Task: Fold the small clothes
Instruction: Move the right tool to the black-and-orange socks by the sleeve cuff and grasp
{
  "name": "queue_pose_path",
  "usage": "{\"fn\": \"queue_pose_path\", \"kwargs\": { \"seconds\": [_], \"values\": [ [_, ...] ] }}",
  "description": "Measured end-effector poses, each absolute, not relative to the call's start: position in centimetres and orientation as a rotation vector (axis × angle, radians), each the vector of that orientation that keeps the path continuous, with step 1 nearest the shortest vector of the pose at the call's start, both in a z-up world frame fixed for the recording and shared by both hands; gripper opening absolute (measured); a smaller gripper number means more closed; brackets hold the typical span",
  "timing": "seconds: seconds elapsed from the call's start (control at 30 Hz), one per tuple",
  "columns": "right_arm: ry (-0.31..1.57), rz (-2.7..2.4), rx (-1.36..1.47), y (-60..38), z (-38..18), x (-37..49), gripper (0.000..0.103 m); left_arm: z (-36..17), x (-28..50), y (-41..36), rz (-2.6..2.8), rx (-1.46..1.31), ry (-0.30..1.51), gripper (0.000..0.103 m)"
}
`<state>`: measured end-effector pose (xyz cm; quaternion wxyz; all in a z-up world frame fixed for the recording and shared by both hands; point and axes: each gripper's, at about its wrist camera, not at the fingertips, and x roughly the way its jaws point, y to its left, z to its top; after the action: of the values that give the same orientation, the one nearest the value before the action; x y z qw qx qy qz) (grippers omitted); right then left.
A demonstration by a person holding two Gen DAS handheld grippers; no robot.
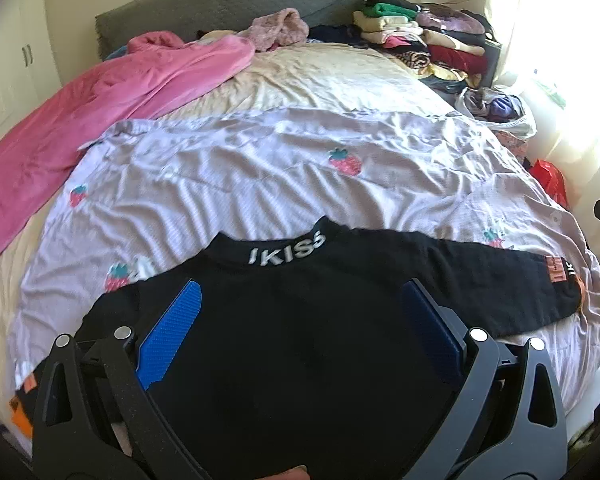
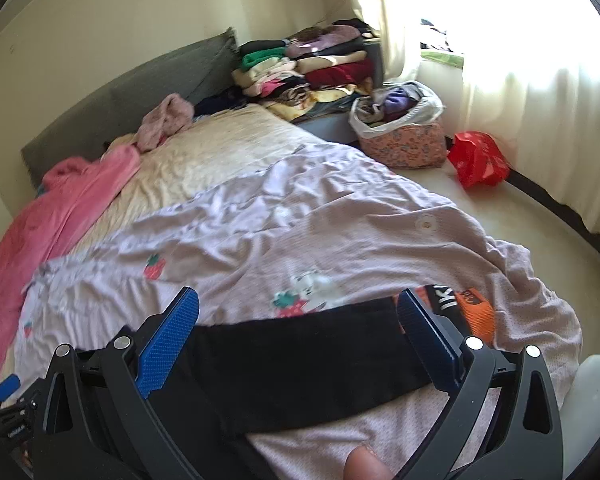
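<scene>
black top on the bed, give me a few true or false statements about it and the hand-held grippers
1. The black top lies spread on a lilac strawberry-print sheet. True.
2. The left hand-held gripper is shut on the collar. False: its jaws stand wide open over the body of the top.
3. The right hand-held gripper is open over a sleeve. True.
4. The sleeve cuff is plain black. False: it carries an orange patch and white lettering.
5. A pink blanket covers the top. False: it lies apart, along the bed's far left side.
</scene>
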<state>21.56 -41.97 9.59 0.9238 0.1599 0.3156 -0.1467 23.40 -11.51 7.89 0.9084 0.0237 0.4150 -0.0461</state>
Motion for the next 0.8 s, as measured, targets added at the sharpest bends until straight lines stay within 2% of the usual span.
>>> {"fn": "queue_pose_path", "kwargs": {
  "seconds": [0.4,0.8],
  "values": [
    [0.666,-0.559,0.412,-49.9,3.8,19.7,0.099,4.7,24.7,-16.3,-0.27,0.093,0.837,0.094],
    [0.766,-0.623,0.487,-53.0,-2.5,20.1,0.099,-2.4,25.9,-18.0,-0.298,0.07,0.936,0.094]
  ]
}}
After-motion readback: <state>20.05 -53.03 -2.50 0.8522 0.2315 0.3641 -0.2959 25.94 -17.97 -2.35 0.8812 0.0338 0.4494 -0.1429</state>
